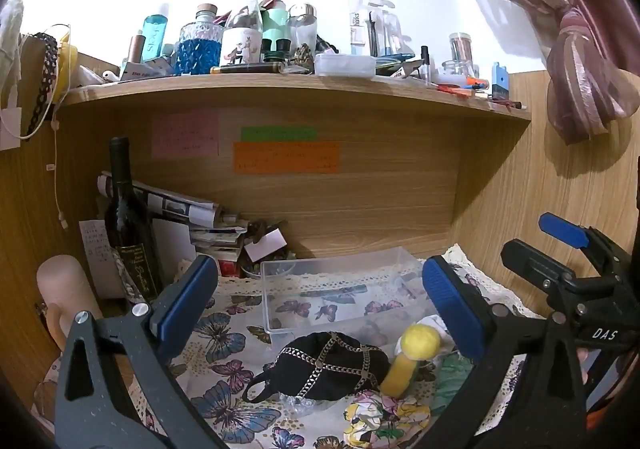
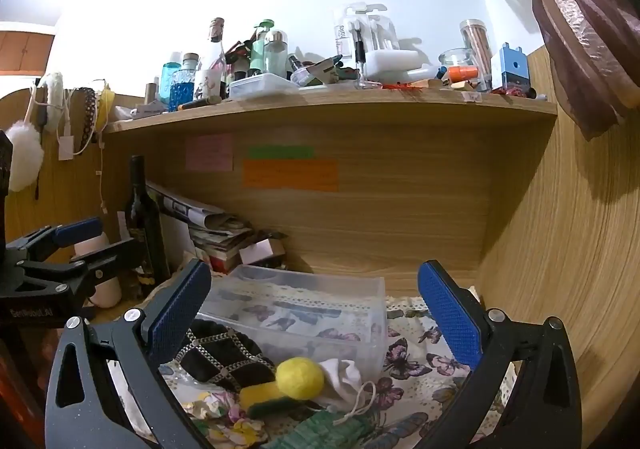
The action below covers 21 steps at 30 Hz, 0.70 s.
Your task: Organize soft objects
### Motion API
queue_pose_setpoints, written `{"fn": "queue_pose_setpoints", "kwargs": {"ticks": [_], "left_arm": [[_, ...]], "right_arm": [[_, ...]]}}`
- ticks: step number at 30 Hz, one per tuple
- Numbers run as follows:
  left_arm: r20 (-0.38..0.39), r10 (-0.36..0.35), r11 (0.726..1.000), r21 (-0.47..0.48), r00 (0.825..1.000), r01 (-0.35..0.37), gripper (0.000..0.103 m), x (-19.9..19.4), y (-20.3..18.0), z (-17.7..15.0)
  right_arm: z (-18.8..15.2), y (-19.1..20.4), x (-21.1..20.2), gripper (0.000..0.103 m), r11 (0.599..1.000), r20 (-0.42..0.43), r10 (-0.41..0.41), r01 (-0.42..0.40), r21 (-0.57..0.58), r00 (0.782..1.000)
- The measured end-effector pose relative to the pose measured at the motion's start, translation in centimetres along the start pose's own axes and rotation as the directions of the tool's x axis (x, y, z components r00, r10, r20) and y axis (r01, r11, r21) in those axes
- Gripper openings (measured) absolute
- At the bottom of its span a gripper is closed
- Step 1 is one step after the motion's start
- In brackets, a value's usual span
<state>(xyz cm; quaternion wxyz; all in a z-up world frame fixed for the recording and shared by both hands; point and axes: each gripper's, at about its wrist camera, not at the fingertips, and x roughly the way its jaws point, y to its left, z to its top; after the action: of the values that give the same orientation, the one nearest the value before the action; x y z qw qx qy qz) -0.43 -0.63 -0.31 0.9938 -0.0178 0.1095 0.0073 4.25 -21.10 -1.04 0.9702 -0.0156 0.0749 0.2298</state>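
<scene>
Soft objects lie on a butterfly-print cloth [image 1: 224, 345] in front of a clear plastic box [image 1: 340, 289]: a black pouch with chain trim [image 1: 332, 367], a yellow ball [image 1: 420, 341] on a yellow sponge [image 1: 400, 375], a floral fabric piece [image 1: 384, 417], a green cloth [image 1: 452, 377] and a white drawstring bag [image 2: 344, 377]. My left gripper [image 1: 320, 301] is open and empty above them. My right gripper [image 2: 316, 313] is open and empty; it also shows in the left wrist view [image 1: 568, 245]. The box [image 2: 304, 313], pouch [image 2: 224, 357], ball [image 2: 300, 377] show in the right wrist view.
A dark wine bottle [image 1: 128, 217] and stacked papers [image 1: 200, 217] stand at the back left. A wooden shelf [image 1: 296, 93] overhead carries several bottles and jars. Wooden walls close in the back and right side. A pink curtain [image 1: 580, 49] hangs at the right.
</scene>
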Motion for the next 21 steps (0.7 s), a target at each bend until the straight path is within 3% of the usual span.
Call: {"fn": "queue_pose_setpoints", "kwargs": {"ticks": [21], "left_arm": [[-0.002,0.000,1.000,-0.003,1.000,0.000,0.103,-0.15,0.10,0.05]], "right_arm": [[-0.10,-0.45,0.05,0.103,1.000,-0.006,0.005,-0.004,0.017,1.000]]}}
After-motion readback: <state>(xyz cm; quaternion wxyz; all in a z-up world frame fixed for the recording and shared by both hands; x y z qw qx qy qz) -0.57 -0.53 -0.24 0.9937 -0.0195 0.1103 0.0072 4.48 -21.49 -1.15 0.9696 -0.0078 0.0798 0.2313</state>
